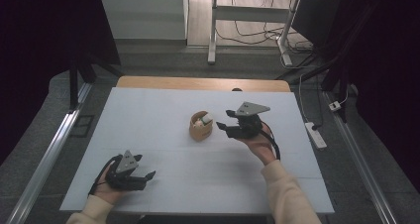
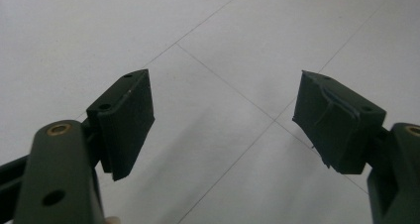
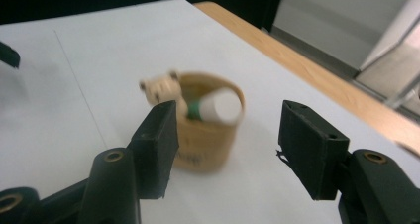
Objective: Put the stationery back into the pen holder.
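Roughly at the centre of the high view, a small tan cup (image 1: 200,127) stands on the white table surface (image 1: 163,110), holding a white-capped cylinder with a green band (image 1: 206,118) that leans against its rim. Just to the right of the cup in that view, the right gripper (image 1: 222,120) is held above the table in the person's right hand (image 1: 262,144), its jaws spread apart and pointing toward the cup without touching it. Seen from the right gripper view, the cup (image 3: 208,130) sits between and beyond the two black jaws, blurred, with a small cream animal-shaped figure (image 3: 161,89) at its rim and the white cap (image 3: 220,106) inside. At the lower left of the high view, the left gripper (image 1: 144,167) rests low near the table's front edge, well apart from the cup, jaws also wide apart with nothing between them. Through the left gripper view, bare white surface (image 2: 223,60) crossed by thin seam lines lies between the jaws.
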The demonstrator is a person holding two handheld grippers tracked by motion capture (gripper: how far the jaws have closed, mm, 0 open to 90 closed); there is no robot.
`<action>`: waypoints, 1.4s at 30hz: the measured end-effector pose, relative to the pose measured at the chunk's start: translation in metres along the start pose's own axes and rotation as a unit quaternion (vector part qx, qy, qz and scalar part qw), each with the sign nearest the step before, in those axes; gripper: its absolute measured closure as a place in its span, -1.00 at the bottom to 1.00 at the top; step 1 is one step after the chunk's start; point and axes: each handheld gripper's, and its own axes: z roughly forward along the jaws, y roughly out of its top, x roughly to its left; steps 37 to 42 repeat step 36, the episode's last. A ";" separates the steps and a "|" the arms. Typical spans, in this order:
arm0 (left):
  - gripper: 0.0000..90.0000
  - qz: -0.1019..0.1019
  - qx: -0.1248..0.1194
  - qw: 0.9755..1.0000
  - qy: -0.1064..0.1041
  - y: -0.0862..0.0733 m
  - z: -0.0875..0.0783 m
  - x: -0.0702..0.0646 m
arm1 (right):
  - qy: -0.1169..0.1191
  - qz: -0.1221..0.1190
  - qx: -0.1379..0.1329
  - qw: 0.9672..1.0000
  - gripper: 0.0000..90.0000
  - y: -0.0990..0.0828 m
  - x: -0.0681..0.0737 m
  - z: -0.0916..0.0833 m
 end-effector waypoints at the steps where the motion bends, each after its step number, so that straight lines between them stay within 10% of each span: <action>1: -0.49 0.000 0.000 1.000 0.000 0.000 0.000 0.000 | -0.004 0.001 0.004 1.000 -0.10 -0.004 -0.001 -0.005; 22: -0.49 -0.005 -0.002 1.000 0.004 0.001 0.000 0.001 | -0.039 0.034 0.048 0.998 -0.11 -0.082 0.004 -0.086; 42: -0.49 -0.005 -0.006 1.000 0.005 0.001 0.000 0.001 | -0.042 0.046 0.055 0.997 -0.14 -0.104 0.003 -0.096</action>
